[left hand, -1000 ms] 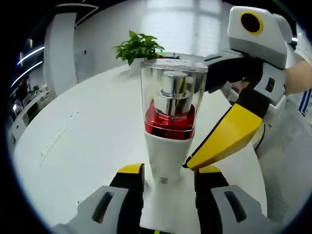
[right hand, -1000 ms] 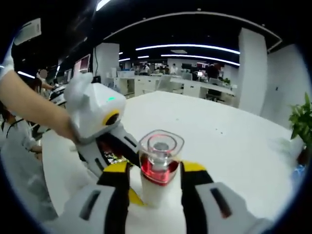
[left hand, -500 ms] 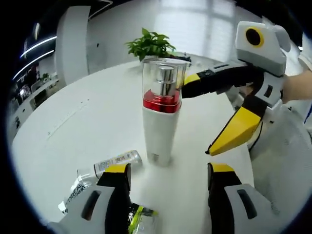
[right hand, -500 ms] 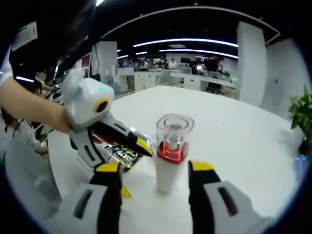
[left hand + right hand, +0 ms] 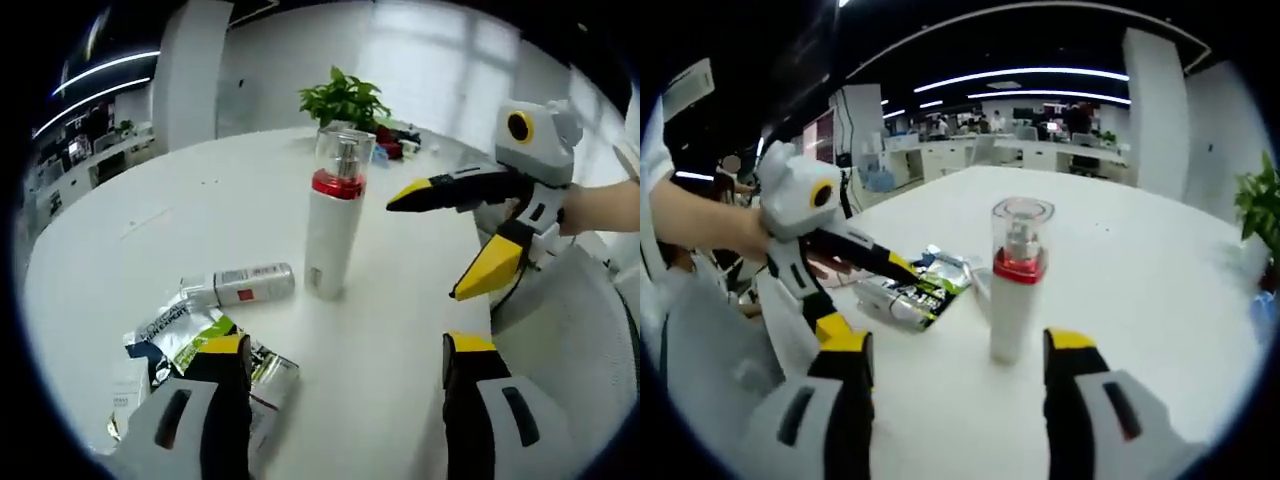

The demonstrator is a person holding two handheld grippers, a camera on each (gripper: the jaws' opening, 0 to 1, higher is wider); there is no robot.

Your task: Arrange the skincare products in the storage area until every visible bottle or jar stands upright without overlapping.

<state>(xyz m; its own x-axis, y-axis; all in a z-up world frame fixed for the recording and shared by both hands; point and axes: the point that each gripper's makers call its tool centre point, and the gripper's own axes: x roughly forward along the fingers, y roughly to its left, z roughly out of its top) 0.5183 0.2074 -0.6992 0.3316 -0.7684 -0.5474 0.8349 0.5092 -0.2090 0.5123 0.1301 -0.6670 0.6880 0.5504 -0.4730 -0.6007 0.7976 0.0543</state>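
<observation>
A white pump bottle [image 5: 331,240] with a red band and a clear cap stands upright on the white table [image 5: 120,240], free of both grippers. Beside its base lies a small silver bottle [image 5: 245,284] on its side. My left gripper [image 5: 348,346] is open, back from the pump bottle with empty space between its jaws. My right gripper [image 5: 432,245] comes in from the right, open, its yellow tips spread wide near the bottle's cap. In the right gripper view the pump bottle [image 5: 1015,285] stands ahead of my open right gripper [image 5: 958,342], and the left gripper [image 5: 868,296] hangs open at the left.
Flat sachets and packets [image 5: 182,330] lie in a loose pile by the lying bottle, also the packets [image 5: 928,282] left of the pump bottle. A potted plant [image 5: 345,98] stands at the table's far edge. A person's arm [image 5: 700,220] holds the left gripper.
Both grippers have drawn back from the pump bottle and their jaws stand wider apart. The bottle stays upright on the table with nothing touching it. The lying bottle and sachets have come into sight.
</observation>
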